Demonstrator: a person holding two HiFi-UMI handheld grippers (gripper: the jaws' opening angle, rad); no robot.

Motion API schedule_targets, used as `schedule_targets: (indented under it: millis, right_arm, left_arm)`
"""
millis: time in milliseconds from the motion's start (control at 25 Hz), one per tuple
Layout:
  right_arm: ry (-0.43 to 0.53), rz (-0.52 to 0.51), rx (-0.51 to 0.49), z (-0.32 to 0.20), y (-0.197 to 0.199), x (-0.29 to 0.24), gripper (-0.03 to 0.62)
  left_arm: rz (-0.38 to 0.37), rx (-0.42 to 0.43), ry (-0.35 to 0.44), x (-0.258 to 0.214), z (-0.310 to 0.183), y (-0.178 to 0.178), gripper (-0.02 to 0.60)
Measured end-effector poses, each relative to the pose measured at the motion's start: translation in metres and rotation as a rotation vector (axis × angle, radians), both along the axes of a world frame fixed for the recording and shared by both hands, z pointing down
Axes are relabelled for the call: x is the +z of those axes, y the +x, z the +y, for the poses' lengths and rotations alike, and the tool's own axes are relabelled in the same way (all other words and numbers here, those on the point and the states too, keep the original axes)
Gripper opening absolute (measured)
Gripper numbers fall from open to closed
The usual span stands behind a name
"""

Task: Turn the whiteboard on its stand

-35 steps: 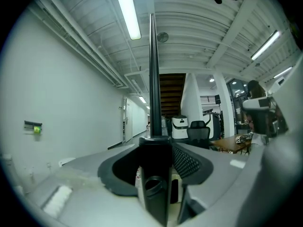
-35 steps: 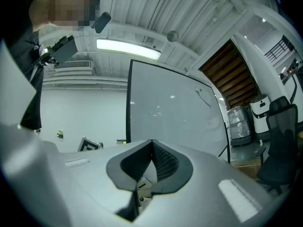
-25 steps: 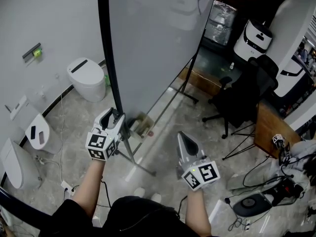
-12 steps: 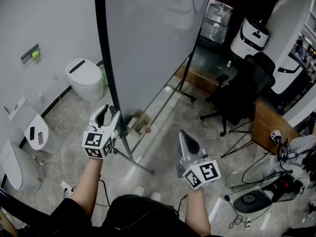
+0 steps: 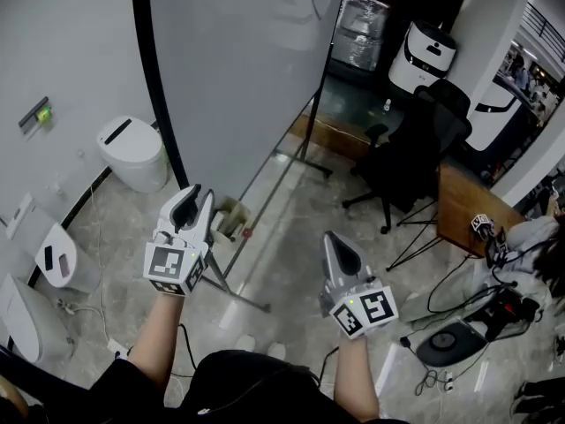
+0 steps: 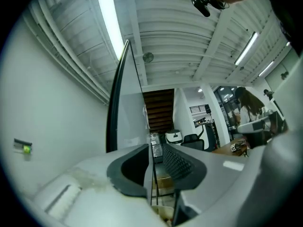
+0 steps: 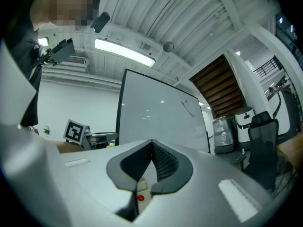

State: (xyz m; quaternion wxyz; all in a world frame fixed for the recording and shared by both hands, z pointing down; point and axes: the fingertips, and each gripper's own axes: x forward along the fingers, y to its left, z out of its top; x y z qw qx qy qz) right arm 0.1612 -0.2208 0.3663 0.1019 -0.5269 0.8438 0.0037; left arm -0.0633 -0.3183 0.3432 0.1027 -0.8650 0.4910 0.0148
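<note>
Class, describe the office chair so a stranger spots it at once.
Find the big whiteboard on its stand. To its right stands the chair, beside a wooden table. Unlike the white machine behind it, it is black with a star base.

Whiteboard point(image 5: 238, 78): large, pale grey face, black frame. Blank except for a faint outline near the top far corner. Stands upright on the marble floor, near end at left, far end reaching toward the dark far side of the room.

Stand point(image 5: 303, 160): thin black tubes under both ends, feet splayed on the floor.
</note>
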Motion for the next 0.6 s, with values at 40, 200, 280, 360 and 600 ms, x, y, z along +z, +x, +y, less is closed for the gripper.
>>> schedule_targets:
  millis: [40,200,280,360,600]
  right_arm:
    - [-0.001,0.003,0.016,0.002,0.004,0.0,0.009]
    - [-0.016,0.018,0.08,0.002,0.017,0.001,0.009]
    - [-0.025,0.024,0.104,0.001,0.023,0.001,0.009]
    - [-0.031,0.026,0.122,0.001,0.027,0.001,0.009]
    - [-0.035,0.031,0.156,-0.005,0.032,-0.005,0.009]
  left_arm:
    - [0.01,0.023,-0.002,-0.001,0.0,0.007,0.094]
    - [0.039,0.107,-0.015,0.001,-0.003,0.04,0.065]
    - [0.038,0.147,-0.016,0.002,-0.005,0.06,0.053]
    - [0.045,0.188,-0.022,0.003,-0.006,0.08,0.042]
    - [0.076,0.309,-0.053,0.005,-0.007,0.129,0.004]
